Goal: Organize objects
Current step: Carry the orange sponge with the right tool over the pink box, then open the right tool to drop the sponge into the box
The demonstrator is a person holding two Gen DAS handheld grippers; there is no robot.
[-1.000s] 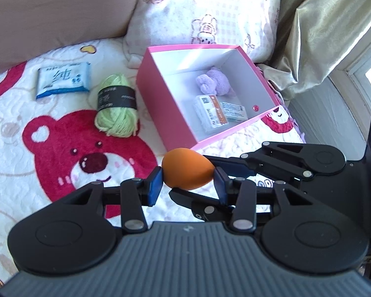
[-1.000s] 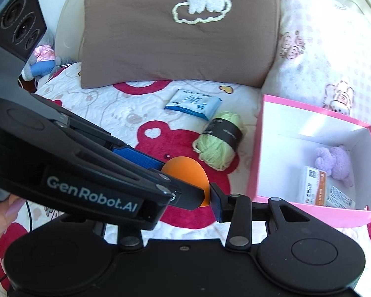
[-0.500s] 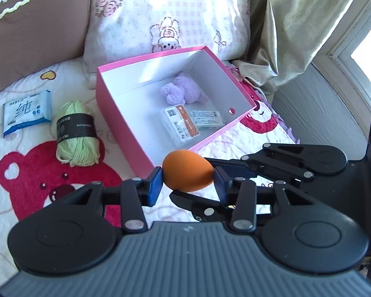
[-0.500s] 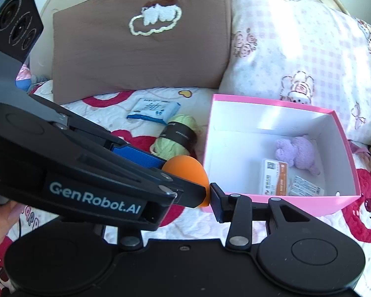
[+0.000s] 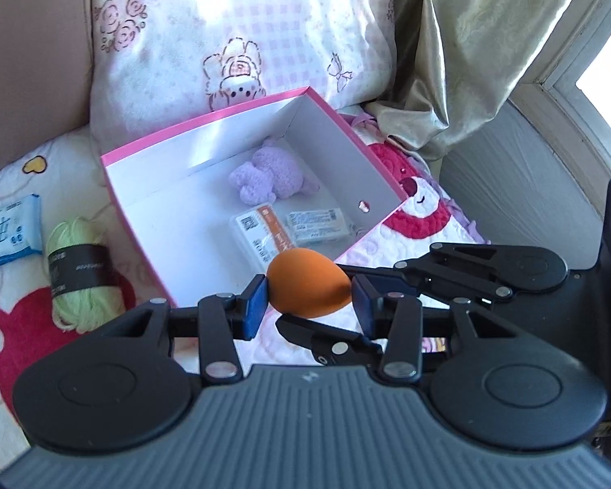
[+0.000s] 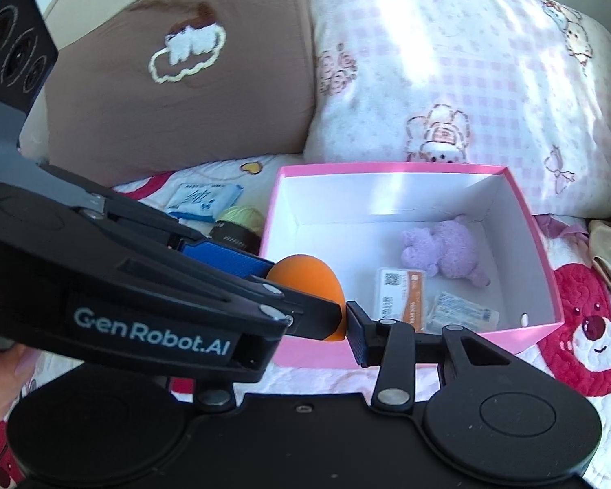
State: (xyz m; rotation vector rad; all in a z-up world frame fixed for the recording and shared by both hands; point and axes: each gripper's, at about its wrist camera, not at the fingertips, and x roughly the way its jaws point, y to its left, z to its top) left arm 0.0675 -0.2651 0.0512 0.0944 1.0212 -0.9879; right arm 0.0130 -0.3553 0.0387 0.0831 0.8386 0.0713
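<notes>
Both grippers, left (image 5: 309,299) and right (image 6: 342,318), pinch an orange egg-shaped sponge (image 5: 308,288) between their fingers, now carried from over the bed's quilt to the pink box (image 5: 136,220) rim just ahead; release inside looks next.

I count one orange egg-shaped sponge (image 5: 308,288). One pink box (image 5: 131,192) sits on the bed, and inside it I see three things: one purple plush toy (image 5: 269,174) and two small flat packets, one with an orange stripe (image 5: 260,233), one plain (image 5: 316,226). Beside the box I count one green yarn skein (image 5: 79,273) and one blue tissue pack (image 5: 5,236). Behind them, two pillows: one brown (image 6: 175,81), one pink checked (image 6: 460,65). One curtain (image 5: 480,36).
</notes>
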